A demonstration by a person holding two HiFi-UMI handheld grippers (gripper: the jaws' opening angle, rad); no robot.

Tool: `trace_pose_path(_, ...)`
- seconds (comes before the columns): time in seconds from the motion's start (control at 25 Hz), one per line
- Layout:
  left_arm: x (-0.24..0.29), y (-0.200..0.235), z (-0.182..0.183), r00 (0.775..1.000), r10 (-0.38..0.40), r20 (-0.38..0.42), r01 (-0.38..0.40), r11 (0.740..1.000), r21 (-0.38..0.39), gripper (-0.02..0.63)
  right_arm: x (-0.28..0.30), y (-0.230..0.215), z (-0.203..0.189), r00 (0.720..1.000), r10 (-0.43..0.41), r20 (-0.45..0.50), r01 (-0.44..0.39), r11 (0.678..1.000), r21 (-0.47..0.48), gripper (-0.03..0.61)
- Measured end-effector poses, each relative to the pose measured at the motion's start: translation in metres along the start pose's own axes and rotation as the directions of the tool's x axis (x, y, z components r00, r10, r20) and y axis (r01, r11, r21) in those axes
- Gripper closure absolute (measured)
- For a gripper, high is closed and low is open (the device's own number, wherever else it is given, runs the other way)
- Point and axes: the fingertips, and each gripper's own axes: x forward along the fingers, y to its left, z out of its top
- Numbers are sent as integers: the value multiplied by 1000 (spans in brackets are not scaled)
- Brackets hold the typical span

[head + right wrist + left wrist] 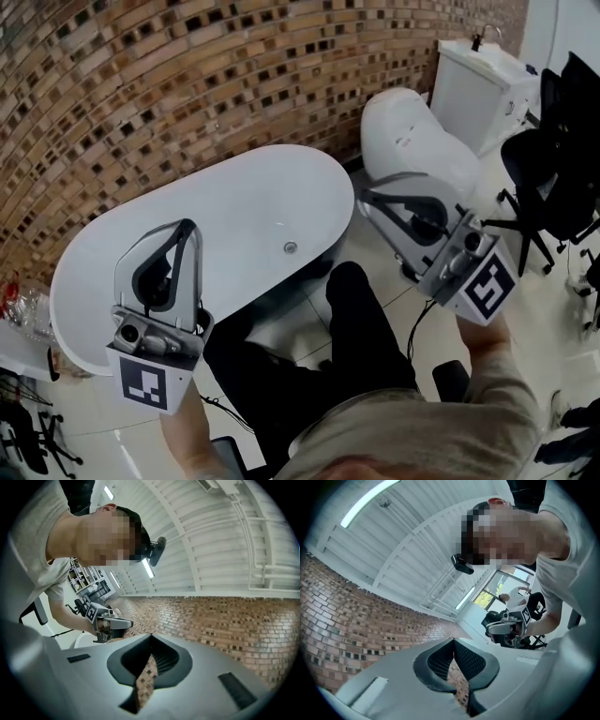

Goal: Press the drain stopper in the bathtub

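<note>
The white oval bathtub [122, 253] stands against the brick wall in the head view. Its small round metal drain stopper [291, 247] sits on the tub floor towards the right end. My left gripper [189, 226] is held over the tub's near rim, left of the stopper, jaws together and empty. My right gripper [362, 195] hovers beyond the tub's right end, also shut with nothing in it. Neither touches the stopper. In the left gripper view my left gripper [453, 639] points up at wall and ceiling; the right gripper [151, 636] does the same.
A white toilet [412, 141] with its cistern [483, 80] stands right of the tub. A black office chair [553, 178] is at the far right. The brick wall [141, 84] curves behind. My black-trousered leg [356, 319] is next to the tub.
</note>
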Motion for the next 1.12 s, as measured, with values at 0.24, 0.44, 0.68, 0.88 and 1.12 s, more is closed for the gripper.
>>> trace_pose_path(0.24, -6, -21, 79, 991, -29, 134, 20, 998, 66, 620, -26, 17, 78, 996, -3, 87, 18, 985, -174, 569)
trace_pose_path(0.44, -8, -34, 106, 983, -56, 175, 34, 991, 130, 620, -39, 26, 121, 986, 5, 164, 40, 962, -271, 569)
trace_pose_path(0.68, -10, -31, 107, 983, -48, 178, 29, 993, 112, 620, -40, 27, 125, 986, -1, 167, 51, 954, -294, 569)
trace_pose_path(0.88, -9, -26, 102, 984, -40, 172, 24, 995, 93, 620, -37, 22, 120, 987, -4, 158, 50, 957, -285, 569)
trace_pose_path(1.12, -10, -24, 95, 987, -35, 160, 20, 996, 91, 620, -35, 24, 114, 989, 1, 151, 42, 959, -279, 568)
